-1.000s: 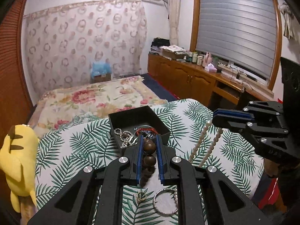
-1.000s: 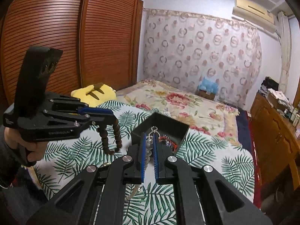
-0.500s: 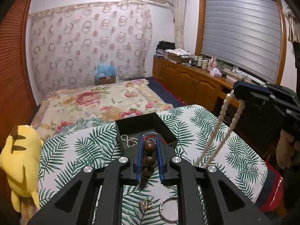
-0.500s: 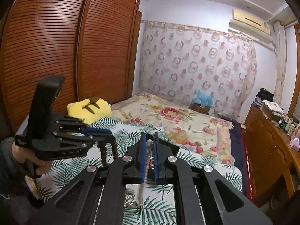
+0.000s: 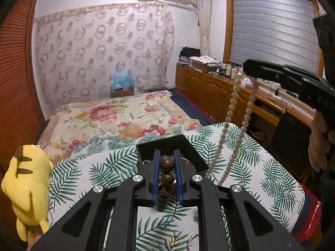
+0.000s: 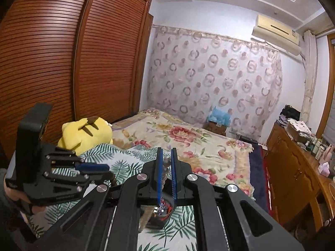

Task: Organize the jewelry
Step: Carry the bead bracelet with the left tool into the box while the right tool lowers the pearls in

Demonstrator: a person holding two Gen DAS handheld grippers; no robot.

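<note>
Left gripper [image 5: 166, 163] fingers pinch round dark wooden beads [image 5: 166, 163]; right gripper [image 6: 166, 163] fingers pinch a pale pearly strand [image 5: 232, 113]

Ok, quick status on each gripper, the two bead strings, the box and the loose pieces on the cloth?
Left gripper: shut on dark brown wooden bead bracelet.
Right gripper: shut on long pale bead necklace, raised high.
Pale necklace: hanging, lower end near the cloth.
Black open jewelry box: lidless, holds jewelry.
Gold ring: loose on leaf-print cloth.
</note>
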